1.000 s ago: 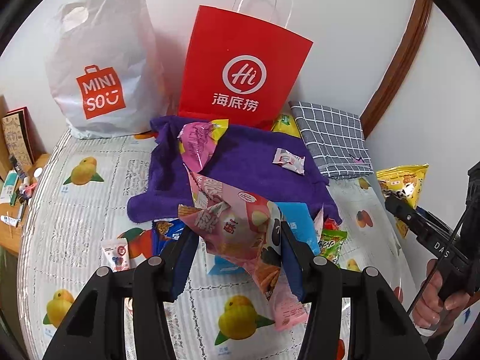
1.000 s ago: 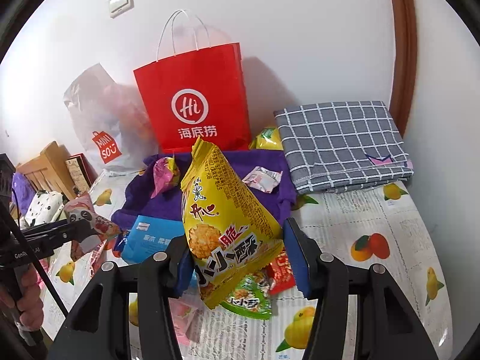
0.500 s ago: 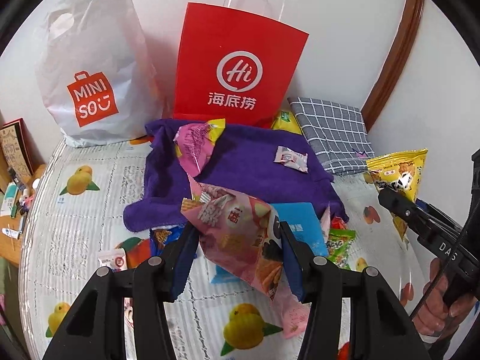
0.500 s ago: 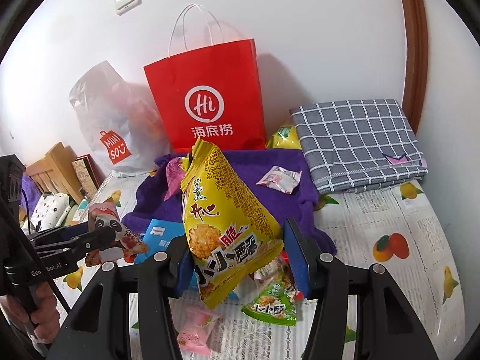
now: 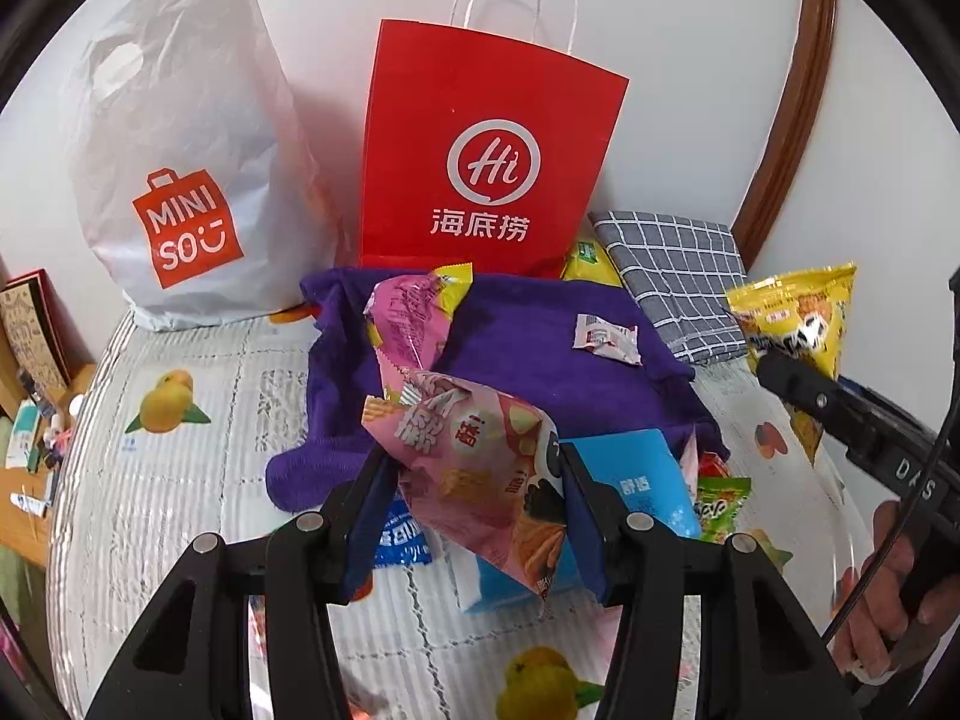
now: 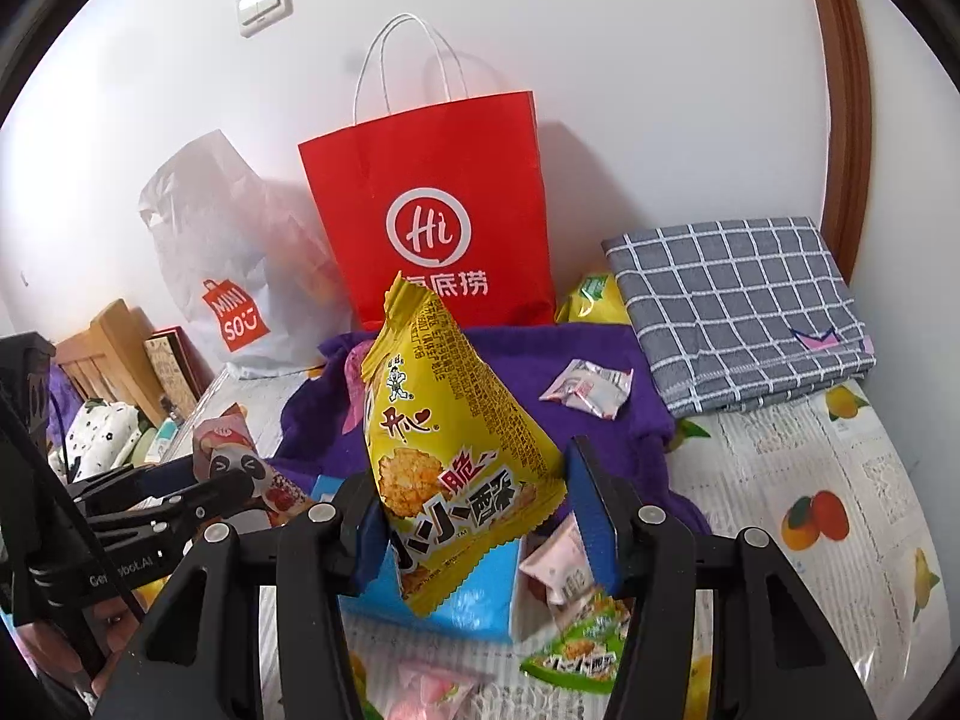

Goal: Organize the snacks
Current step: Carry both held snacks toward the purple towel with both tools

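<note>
My left gripper (image 5: 471,480) is shut on a pink snack bag with a panda print (image 5: 474,468), held above the bed. My right gripper (image 6: 474,516) is shut on a yellow snack bag (image 6: 444,456), also held up. Each gripper shows in the other's view: the right one (image 5: 780,372) at the right edge with the yellow bag (image 5: 804,312), the left one (image 6: 240,486) at the left with the pink bag (image 6: 240,456). A red paper bag (image 5: 486,150) stands open-topped against the wall behind a purple cloth (image 5: 516,348). More snacks lie below, among them a blue pack (image 5: 636,480).
A white plastic bag (image 5: 180,168) stands left of the red bag. A folded grey checked cloth (image 5: 678,270) lies at the right. A pink-yellow packet (image 5: 414,318) and a small white candy (image 5: 606,339) lie on the purple cloth. A wooden bedside table (image 5: 24,390) is at the left.
Both grippers have moved forward toward the red bag and a little up, each still holding its snack bag. The right gripper has come closer to the left.
</note>
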A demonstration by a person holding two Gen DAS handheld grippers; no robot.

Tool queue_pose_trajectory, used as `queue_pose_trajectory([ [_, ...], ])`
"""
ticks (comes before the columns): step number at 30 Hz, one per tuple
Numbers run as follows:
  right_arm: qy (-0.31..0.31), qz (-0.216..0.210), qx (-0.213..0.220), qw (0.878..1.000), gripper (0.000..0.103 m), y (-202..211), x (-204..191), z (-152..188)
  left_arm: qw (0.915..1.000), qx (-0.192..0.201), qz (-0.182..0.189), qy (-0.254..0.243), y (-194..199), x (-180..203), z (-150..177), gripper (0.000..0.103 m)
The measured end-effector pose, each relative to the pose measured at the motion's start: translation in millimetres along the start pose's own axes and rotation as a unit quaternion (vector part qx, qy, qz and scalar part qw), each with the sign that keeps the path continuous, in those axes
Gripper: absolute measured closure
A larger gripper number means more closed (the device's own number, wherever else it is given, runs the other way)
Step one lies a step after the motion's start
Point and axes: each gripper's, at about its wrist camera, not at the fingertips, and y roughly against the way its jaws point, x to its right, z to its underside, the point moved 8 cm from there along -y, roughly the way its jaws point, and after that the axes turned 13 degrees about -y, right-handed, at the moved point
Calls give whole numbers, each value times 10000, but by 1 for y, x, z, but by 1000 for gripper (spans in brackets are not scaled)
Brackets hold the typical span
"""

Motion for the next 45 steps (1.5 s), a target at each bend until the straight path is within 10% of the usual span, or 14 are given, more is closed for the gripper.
queue_pose_trajectory([
  [21, 313, 140, -463, 9983, 50, -66, -2, 25, 10000, 10, -22, -15, -18, -5, 10, 52],
  [45, 363, 534, -9, 9979, 50, -42, 1, -20, 9996, 50, 144, 241, -8, -12, -14, 52],
])
